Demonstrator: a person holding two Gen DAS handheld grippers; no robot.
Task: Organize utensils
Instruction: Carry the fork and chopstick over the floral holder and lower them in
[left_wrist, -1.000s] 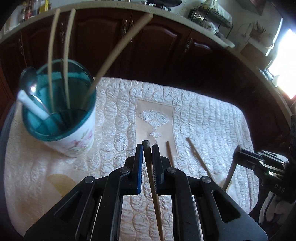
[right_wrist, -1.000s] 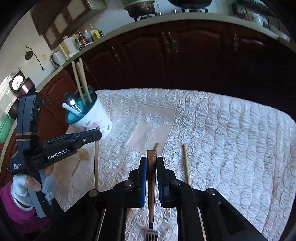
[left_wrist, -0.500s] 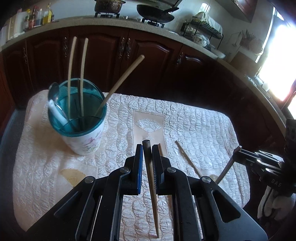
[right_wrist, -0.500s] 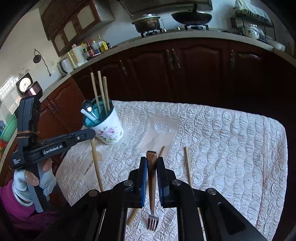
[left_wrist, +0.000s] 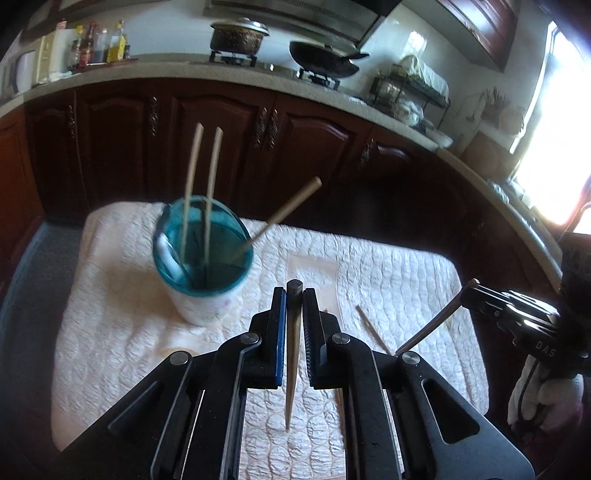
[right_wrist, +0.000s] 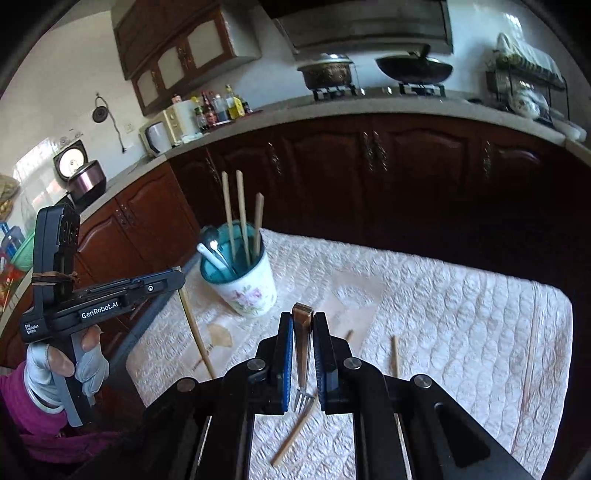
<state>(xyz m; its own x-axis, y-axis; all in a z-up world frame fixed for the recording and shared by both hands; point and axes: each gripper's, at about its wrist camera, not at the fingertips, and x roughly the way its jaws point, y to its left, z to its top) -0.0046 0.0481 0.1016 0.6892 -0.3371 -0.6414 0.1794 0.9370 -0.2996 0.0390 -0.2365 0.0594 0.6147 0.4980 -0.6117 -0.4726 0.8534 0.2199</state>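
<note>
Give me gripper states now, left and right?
Left gripper: shut on a chopstick, tip hanging down.
Right gripper: shut on a fork, tines hanging down.

The bench is covered with a cream quilted cloth (right_wrist: 461, 325), soft and bumpy. The white floral cup (right_wrist: 251, 291) looks like glossy ceramic, with a shiny teal inside. The pale chopsticks (right_wrist: 240, 218) in it look like matt wood. The small fork (right_wrist: 303, 395) has shiny metal prongs and a brown polished handle.
</note>
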